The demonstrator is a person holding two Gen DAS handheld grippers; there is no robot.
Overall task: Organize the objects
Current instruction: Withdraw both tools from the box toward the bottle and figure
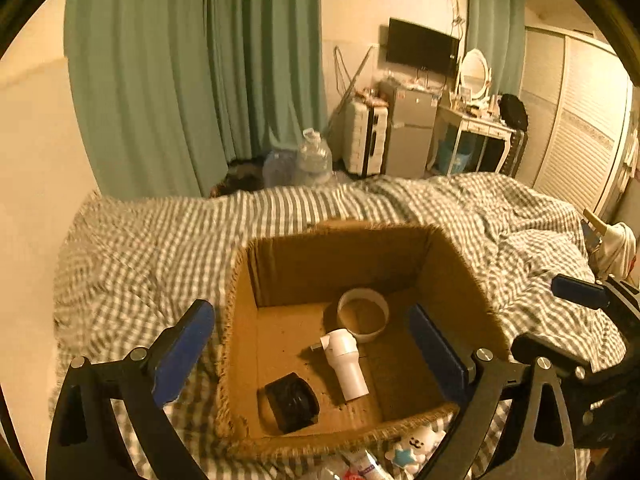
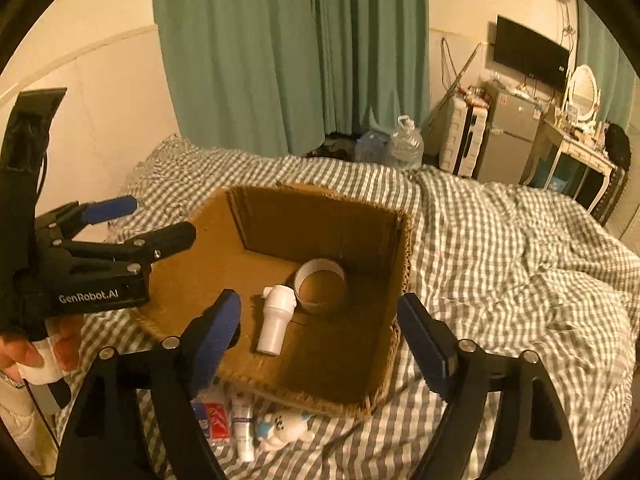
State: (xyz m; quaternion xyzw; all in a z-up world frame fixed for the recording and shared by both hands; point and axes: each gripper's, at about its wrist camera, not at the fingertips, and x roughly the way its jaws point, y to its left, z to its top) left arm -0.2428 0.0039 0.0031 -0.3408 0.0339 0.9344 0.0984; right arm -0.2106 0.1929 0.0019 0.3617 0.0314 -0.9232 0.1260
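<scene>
Open brown cardboard box [image 2: 400,280], frame centre: both grippers' fingers [image 2: 224,332] wide, empty. Risk: snagging its frayed rim.

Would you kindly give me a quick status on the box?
Left gripper and right gripper open, empty, above cardboard box. White tube, tape roll, black item inside. Small items outside on bedspread.

The black left gripper with blue finger pads [image 1: 310,344] points steeply downward, jaws spread wide — nothing between them. The matching black right gripper [image 2: 320,332] tilts down likewise, jaws apart and empty. A hand [image 2: 36,350] grips the left handle.
</scene>
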